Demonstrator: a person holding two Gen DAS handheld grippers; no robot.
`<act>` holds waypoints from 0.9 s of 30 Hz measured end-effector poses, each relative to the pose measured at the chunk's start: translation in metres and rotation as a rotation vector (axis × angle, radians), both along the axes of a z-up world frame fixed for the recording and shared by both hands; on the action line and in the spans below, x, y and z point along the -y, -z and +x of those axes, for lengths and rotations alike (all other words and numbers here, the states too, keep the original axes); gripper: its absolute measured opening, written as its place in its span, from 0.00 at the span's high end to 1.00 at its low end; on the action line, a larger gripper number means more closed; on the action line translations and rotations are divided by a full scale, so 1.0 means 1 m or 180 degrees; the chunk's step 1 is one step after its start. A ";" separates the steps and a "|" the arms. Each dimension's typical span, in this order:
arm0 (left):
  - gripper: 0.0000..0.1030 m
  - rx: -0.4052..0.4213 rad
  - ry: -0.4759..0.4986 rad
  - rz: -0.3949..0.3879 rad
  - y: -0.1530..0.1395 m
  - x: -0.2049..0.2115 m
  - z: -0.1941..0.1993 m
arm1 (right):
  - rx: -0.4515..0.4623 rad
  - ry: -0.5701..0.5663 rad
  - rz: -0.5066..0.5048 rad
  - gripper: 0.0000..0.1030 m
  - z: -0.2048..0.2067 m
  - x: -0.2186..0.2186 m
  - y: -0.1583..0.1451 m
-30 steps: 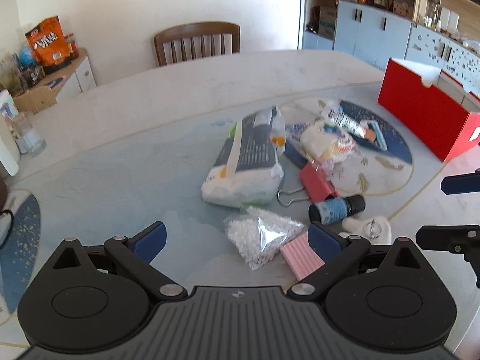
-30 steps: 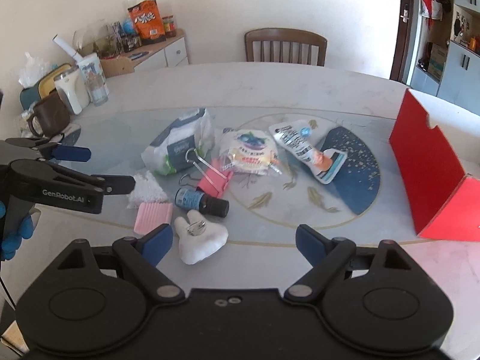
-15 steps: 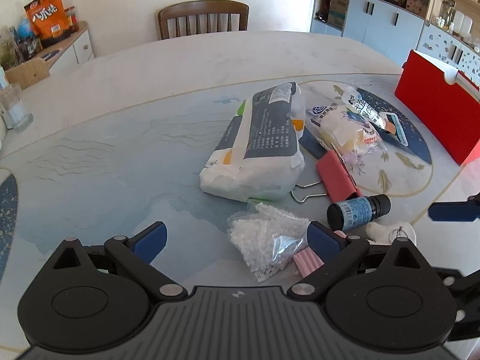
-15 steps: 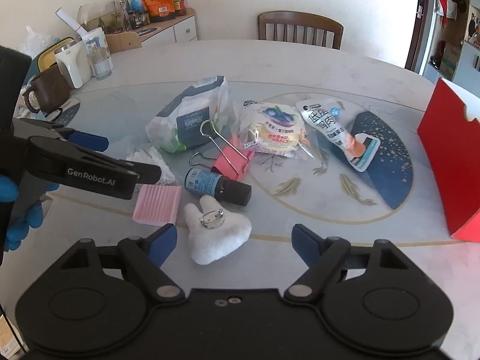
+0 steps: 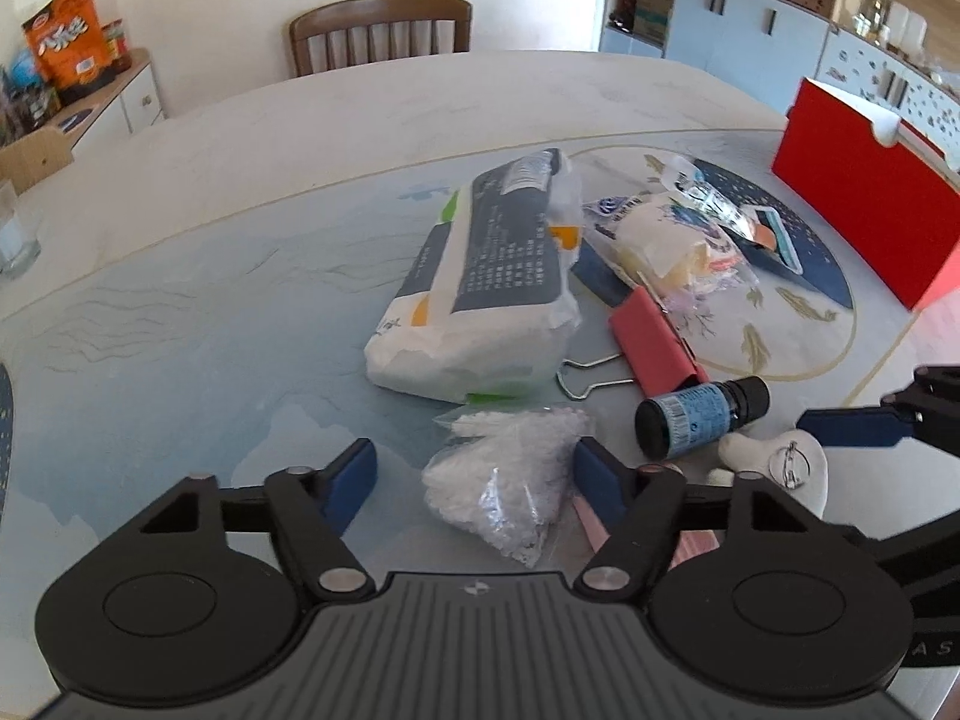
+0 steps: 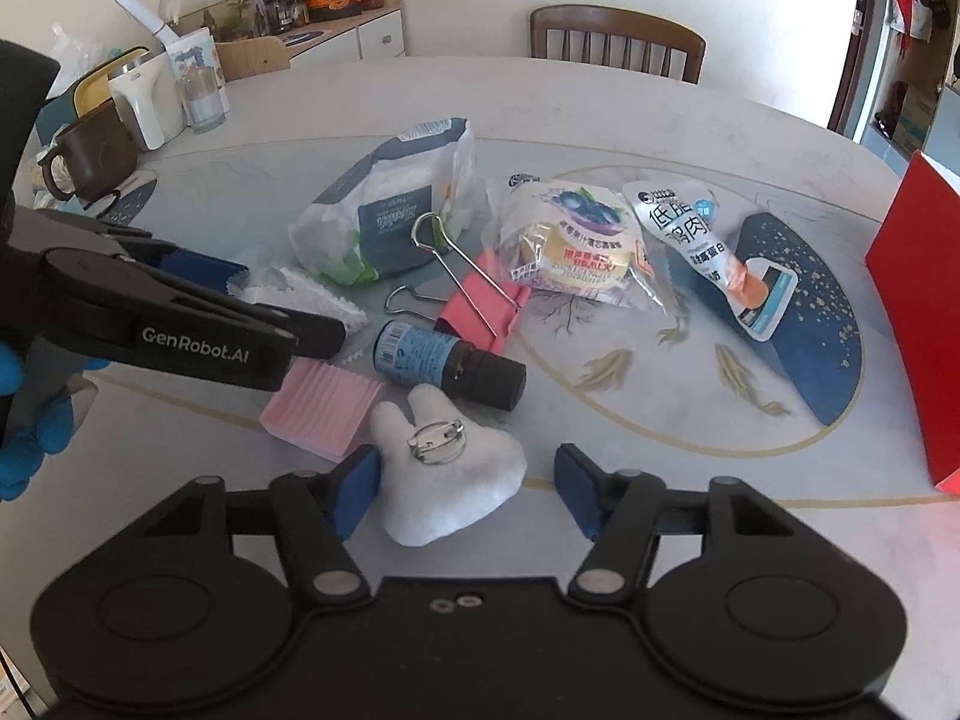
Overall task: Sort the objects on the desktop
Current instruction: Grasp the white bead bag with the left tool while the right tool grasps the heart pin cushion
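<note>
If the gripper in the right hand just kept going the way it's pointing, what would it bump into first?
Most likely the white plush brooch, lying between the right gripper's open fingers; depth is hard to judge.

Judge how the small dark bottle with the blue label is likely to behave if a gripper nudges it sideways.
The bottle lies on its side, so it would probably roll rather than slide on the smooth table. It looks rigid, possibly glass, so likely slippery between fingers. The white plush brooch and the pink binder clip close beside it might stop it.
</note>
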State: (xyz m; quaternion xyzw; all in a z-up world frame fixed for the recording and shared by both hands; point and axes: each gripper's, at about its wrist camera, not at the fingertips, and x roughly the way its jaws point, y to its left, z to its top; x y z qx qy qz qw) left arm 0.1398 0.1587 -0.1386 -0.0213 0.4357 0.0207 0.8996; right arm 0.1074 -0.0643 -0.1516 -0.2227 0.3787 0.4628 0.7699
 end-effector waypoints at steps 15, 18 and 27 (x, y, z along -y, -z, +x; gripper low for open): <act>0.68 0.0009 0.0084 0.0063 -0.005 0.009 -0.011 | 0.0089 0.0044 -0.0055 0.52 0.007 0.019 -0.003; 0.71 0.0023 0.0048 0.0068 -0.007 0.009 -0.015 | 0.0089 0.0114 -0.0077 0.52 0.011 0.028 -0.003; 0.74 0.0055 -0.0168 -0.0060 -0.025 0.004 -0.029 | 0.0093 0.0357 -0.0097 0.53 0.024 0.065 -0.011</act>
